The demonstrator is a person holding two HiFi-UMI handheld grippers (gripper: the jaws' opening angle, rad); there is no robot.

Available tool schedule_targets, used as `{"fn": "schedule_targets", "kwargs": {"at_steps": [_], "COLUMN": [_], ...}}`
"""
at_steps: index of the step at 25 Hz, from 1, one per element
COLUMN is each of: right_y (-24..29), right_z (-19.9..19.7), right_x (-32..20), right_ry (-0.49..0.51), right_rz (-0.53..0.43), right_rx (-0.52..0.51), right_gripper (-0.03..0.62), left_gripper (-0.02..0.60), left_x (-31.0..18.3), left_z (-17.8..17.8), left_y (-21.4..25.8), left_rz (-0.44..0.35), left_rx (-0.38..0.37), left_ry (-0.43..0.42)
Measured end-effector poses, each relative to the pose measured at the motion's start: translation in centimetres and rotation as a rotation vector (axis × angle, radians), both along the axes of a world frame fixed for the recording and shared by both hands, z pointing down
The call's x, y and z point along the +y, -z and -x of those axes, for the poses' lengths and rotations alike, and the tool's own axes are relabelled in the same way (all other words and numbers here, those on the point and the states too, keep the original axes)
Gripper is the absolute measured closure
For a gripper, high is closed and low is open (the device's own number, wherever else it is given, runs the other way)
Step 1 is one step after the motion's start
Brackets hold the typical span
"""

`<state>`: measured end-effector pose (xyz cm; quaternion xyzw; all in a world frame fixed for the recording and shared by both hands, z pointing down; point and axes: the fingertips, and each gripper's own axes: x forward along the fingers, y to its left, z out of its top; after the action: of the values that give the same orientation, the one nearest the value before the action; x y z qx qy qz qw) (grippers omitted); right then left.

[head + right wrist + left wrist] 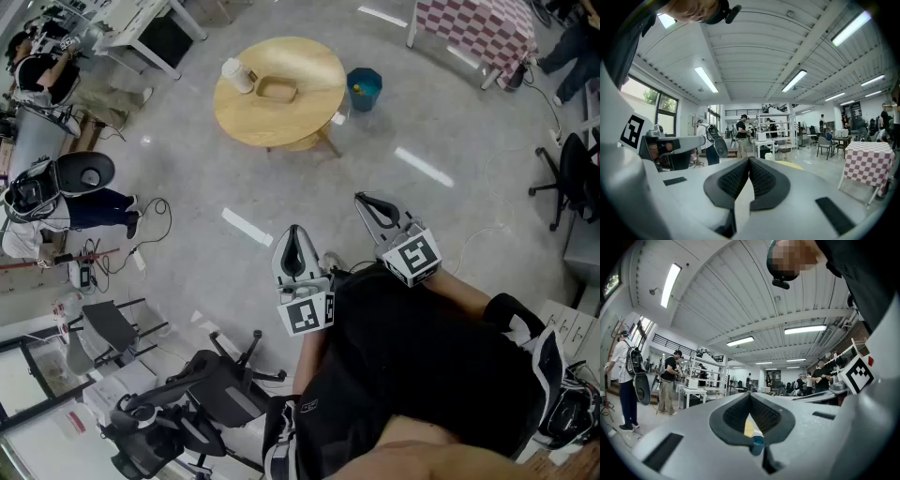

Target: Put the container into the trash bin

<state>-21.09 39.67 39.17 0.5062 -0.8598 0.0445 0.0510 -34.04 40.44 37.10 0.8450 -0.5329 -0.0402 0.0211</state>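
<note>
- Grippers sit low in the head view, both well apart from the table; the left gripper (294, 231) and the right gripper (362, 198) are held in front of the person's dark-clothed body.
- Left gripper: its own view shows the jaws clenched, tips meeting, nothing between them.
- Right gripper: jaws likewise pressed together and empty in its own view.
- White container (236, 75) rests on the round wooden table (309, 122), near the table's left edge, just beside a shallow wooden tray (277, 91).
- Blue trash bin (364, 88) stands on the grey floor just beside the table's right side, apart from the container.
- Table with a red-and-white checked cloth (473, 23) stands at the upper right.
- Black office chair (225, 380) stands at the lower left, and people stand along the left edge.
</note>
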Motion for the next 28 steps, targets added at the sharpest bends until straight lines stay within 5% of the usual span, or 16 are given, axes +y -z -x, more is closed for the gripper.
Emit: {"fn": "schedule_targets", "kwargs": {"at_steps": [15, 23, 28], "right_y": [-0.1, -1.5, -2.0], "right_z": [-3.5, -7.6, -10.5], "right_x": [-0.4, 0.4, -0.3], "right_ry": [0.028, 0.077, 0.117], "right_rz": [-0.024, 0.085, 0.000], "right_rx": [-0.022, -0.036, -0.005], "right_gripper": [0.568, 0.568, 0.568], "left_gripper": [0.577, 0.576, 0.576], "left_x": [-0.4, 0.1, 0.2], "left_z": [-4.3, -8.8, -11.7], "left_y": [-0.4, -0.3, -0.5], "left_rz": [-0.006, -0.006, -0.001], "left_rx": [-0.003, -0.030, -0.027], "left_ry": [0.008, 0.047, 0.059]}}
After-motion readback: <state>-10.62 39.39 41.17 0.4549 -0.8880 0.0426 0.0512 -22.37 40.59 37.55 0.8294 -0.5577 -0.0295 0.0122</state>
